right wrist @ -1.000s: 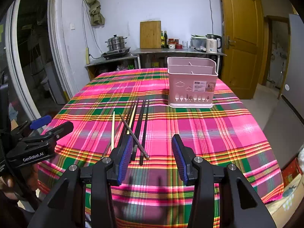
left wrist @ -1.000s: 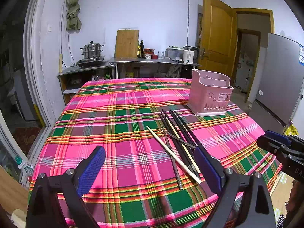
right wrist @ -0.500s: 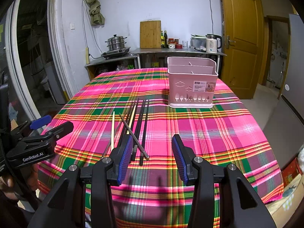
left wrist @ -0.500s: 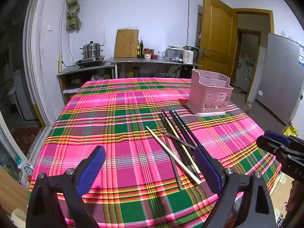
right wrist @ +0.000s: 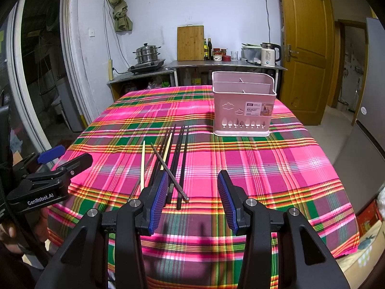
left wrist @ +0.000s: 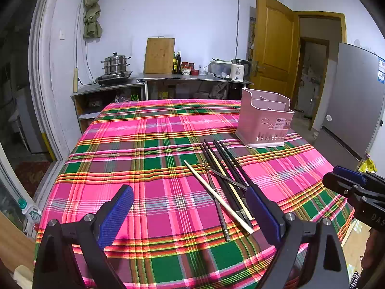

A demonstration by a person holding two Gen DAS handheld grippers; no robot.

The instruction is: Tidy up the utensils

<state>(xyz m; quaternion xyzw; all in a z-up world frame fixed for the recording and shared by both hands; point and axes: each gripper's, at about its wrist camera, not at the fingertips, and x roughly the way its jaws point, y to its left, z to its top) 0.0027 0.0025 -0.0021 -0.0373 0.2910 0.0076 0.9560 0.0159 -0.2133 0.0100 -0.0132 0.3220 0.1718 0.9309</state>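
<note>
Chopsticks lie loose short of the basket, so you hover both grippers, left and right, jaws apart, empty.

Both wrist views face the far counter across the table – sharing chopsticks.

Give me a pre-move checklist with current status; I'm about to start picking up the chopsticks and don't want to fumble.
1. Right gripper open, nothing between its fingers: ok.
2. Left gripper open and unloaded: ok.
3. Chopsticks reachable on the tablecloth: ok, just ahead of the right gripper.
4. Chopsticks lying separately for a clean single grasp: not ok; several cross and overlap.
5. Pink basket upright, compartments open: ok.
6. Basket compartments free of contents: cannot tell; the insides are only partly visible.
</note>
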